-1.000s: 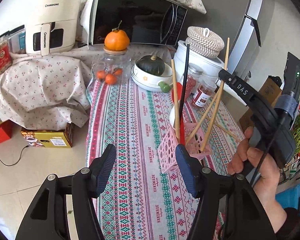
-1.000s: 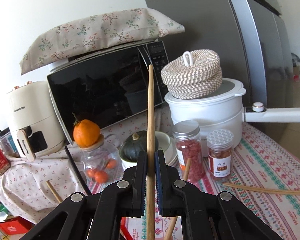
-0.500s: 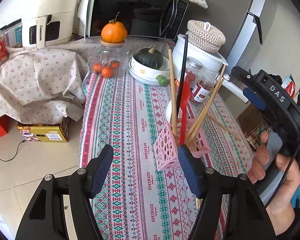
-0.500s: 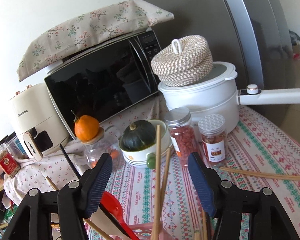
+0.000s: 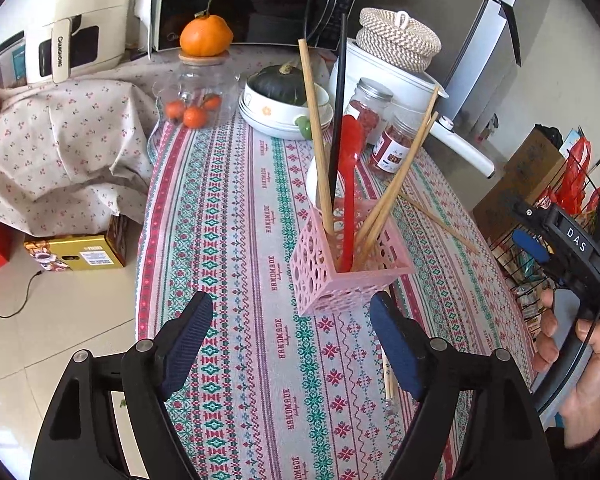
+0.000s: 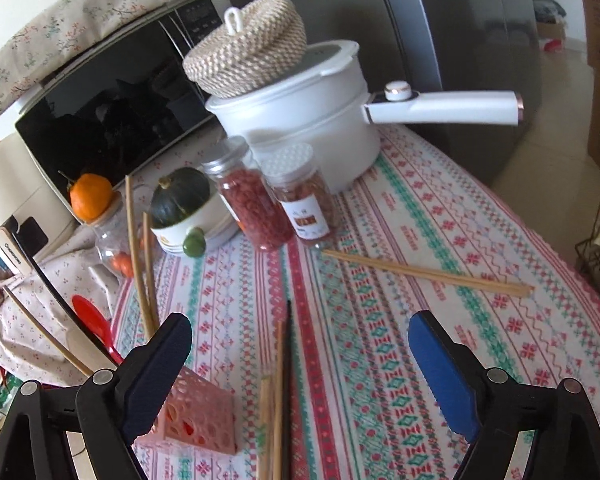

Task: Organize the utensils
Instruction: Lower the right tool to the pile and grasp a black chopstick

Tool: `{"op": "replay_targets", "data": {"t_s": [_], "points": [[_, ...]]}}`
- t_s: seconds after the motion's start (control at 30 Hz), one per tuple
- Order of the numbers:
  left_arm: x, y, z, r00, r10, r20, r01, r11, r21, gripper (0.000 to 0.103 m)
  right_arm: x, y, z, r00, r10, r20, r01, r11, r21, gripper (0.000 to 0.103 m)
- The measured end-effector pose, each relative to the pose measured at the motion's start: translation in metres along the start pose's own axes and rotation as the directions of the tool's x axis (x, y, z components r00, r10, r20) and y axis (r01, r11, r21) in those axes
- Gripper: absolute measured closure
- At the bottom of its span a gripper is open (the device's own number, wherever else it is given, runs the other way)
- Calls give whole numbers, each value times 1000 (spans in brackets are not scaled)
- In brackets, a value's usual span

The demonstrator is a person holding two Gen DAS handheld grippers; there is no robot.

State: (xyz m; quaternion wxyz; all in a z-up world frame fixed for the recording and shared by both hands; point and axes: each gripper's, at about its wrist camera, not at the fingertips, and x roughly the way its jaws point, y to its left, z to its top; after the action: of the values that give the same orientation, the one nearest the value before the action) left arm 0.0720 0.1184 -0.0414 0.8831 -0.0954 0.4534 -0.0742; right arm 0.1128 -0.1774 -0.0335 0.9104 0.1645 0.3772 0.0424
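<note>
1. Now the pink lattice plastic basket (image 5: 350,268) is standing on the tabletop (image 5: 236,240), holding four wooden chopsticks (image 5: 316,136), one black stick and one red spoon (image 5: 350,168).
2. Printed "HANDMADE" is repeating along the woven cloth.
3. Left claw (image 5: 290,344) and right claw (image 6: 300,364) are both opening wide, gripping nothing.
4. One wooden chopstick (image 6: 424,274) is lying apart.

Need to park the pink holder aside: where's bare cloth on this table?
Free: the tablecloth strip left of the pink holder, toward the table's edge. Also free: right of the lone chopstick. Crowded: the back, around the jars and white pot.
</note>
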Motion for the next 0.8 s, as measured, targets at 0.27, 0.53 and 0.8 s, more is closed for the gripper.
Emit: {"op": "replay_targets", "data": {"t_s": [0.27,0.53,0.8], "points": [[13,-8,-8,998,36,-46,-34,999,42,6,11,-25,-8,989,-71,-127,71,997,-7,10],[24,-12,-12,996,43,-82,-38,998,53,2,45,-27,-28,940,-90,-329,66,994,-83,10],[24,-11,-12,995,45,-90,-41,998,48,1,72,-6,-44,909,-108,-403,27,979,-202,10]]}}
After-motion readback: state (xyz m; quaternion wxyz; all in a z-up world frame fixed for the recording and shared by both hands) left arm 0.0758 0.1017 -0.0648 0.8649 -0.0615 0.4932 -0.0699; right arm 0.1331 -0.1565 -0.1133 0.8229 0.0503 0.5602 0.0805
